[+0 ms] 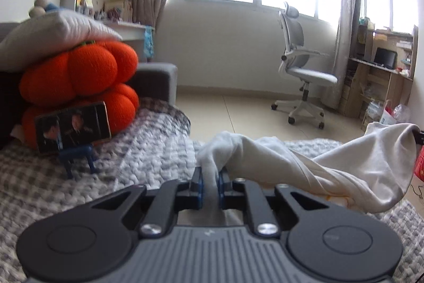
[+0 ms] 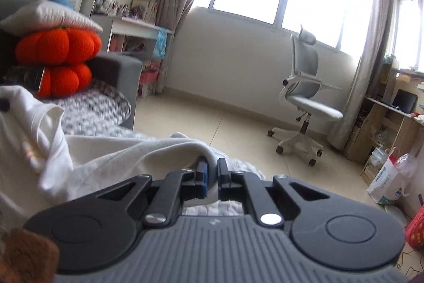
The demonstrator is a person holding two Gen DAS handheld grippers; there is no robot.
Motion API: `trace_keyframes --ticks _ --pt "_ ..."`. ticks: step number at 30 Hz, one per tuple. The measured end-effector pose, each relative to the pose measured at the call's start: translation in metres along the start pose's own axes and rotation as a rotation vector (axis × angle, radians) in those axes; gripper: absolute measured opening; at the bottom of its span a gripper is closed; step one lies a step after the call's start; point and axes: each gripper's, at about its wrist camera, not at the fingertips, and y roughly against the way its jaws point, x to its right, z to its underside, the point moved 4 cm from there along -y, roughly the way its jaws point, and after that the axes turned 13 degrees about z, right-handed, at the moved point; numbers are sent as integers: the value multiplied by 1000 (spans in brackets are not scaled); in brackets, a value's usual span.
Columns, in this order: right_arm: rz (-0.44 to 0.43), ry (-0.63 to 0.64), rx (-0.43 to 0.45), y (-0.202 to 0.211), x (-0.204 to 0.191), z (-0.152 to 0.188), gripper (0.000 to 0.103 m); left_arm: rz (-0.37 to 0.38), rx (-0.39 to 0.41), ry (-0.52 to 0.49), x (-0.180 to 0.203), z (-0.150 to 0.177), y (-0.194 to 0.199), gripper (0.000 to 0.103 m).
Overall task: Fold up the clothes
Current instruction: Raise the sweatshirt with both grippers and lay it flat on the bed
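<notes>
Left wrist view: left tongs point(image 1: 210, 181) pinch a bunched edge of the white garment point(image 1: 344, 171), cloth clamped between the blue pads. The garment stretches rightward, lifted above the grey checked blanket point(image 1: 132, 150), its far end raised at the frame's right edge. Orange pumpkin cushions point(image 1: 79, 81) and a phone on a blue stand point(image 1: 73, 125) sit left, near the cloth.

Right wrist view: right tongs point(image 2: 212, 175) are pressed together on another white fold of the garment; the rest drapes left over the blanket. Office chair point(image 2: 304, 97) stands well apart on the floor.

Risk: both grips hold thin bunched edges, so a quick pull could slip cloth out. A swing left could knock the phone stand. Bunched fabric could fold crooked.
</notes>
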Motion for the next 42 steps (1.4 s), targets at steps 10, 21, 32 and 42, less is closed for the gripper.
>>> trace_keyframes --ticks 10,21,32,42 --pt "173 -1 365 73 54 -97 5 -71 364 -53 13 -84 121 10" --pt "199 -47 424 99 87 -112 5 -61 403 -280 42 -113 152 10" --pt "95 -37 -172 -136 12 -19 5 -100 -154 -237 -25 -29 -131 10" --pt "200 -42 -301 -203 -15 8 5 -99 -258 -249 -32 -1 -209 11"
